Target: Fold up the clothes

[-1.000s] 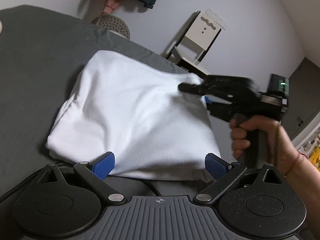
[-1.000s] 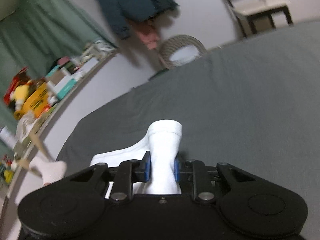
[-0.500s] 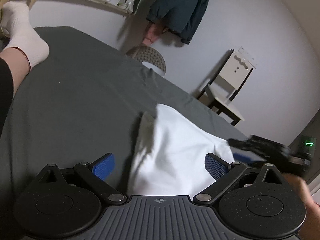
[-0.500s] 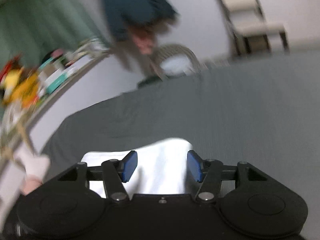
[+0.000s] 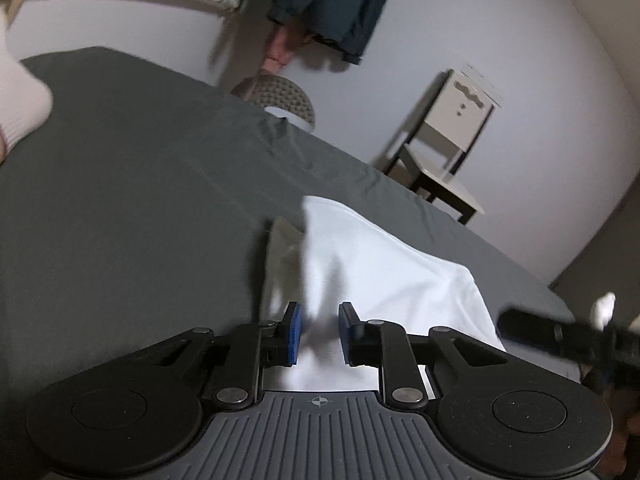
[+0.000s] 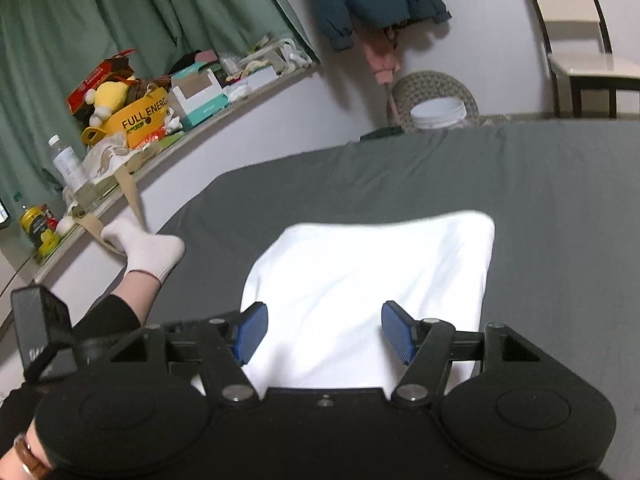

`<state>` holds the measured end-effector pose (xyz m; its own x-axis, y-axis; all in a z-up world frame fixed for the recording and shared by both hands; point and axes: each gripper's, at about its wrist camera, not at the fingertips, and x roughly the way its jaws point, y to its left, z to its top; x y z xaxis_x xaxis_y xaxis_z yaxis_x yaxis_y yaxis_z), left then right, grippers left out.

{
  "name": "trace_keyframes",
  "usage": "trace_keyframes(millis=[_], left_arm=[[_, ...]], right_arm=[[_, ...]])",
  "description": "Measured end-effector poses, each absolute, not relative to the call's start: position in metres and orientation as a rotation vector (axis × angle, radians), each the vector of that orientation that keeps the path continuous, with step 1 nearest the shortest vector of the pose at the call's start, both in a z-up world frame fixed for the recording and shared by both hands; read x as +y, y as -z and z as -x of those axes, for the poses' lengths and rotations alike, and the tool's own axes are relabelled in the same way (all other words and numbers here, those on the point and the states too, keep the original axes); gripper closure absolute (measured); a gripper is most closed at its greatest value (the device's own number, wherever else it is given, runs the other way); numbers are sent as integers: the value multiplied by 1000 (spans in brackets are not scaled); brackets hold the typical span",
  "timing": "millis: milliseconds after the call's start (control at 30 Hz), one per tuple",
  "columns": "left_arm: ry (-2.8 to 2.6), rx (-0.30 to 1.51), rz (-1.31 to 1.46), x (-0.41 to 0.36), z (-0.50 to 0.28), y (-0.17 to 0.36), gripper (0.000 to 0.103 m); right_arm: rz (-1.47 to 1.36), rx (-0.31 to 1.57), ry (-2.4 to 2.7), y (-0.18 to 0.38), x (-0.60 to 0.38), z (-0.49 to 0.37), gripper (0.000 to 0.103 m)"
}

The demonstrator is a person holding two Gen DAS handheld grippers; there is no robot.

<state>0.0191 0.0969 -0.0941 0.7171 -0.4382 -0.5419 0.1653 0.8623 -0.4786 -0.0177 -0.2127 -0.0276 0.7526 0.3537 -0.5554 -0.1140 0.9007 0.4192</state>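
Note:
A folded white garment [image 5: 380, 264] lies on the grey bed sheet [image 5: 140, 200]. In the left wrist view my left gripper [image 5: 320, 334] sits at the garment's near edge. Its blue pads [image 5: 294, 334] are drawn close together with a bunch of white cloth pinched between them. The picture there is blurred by motion. In the right wrist view the same white garment [image 6: 372, 264] spreads flat as a rough rectangle. My right gripper [image 6: 326, 332] hovers over its near side, open wide, with nothing held between its fingers.
A person's foot in a white sock [image 6: 148, 252] rests on the bed at the left. A cluttered ledge [image 6: 160, 108] runs along the green curtain. A wicker basket [image 5: 280, 100] and a chair [image 5: 448, 152] stand past the bed's far edge.
My right gripper let go of the white cloth and opened wide. My left gripper, open a second ago, has closed on the garment's near edge, and its view has swung lower.

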Motion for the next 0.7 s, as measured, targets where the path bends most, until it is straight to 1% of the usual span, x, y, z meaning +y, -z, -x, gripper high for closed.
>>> trace_keyframes(millis=[133,167,200,367,533,700], left_arm=[[351,730,441,92,-28,106,82],[359,732,428,90,-29,106,84],[367,730,409,87,-29,105,102],[318,739,331,84,-29,100,102],[284,770,414,101,-29,103,102],[282,757,392,94,-30,103,102]], right_arm=[[-381,696,-271,34,-210,21,41],[-384,696,-271,34,-209,22,41],[-387,696,-270,35,-210,24,41],[-369,695,-271,34,-205,26,39],[-173,676,-282,30,-184,28,37],[-38,690,-271,30,-169,25,37]])
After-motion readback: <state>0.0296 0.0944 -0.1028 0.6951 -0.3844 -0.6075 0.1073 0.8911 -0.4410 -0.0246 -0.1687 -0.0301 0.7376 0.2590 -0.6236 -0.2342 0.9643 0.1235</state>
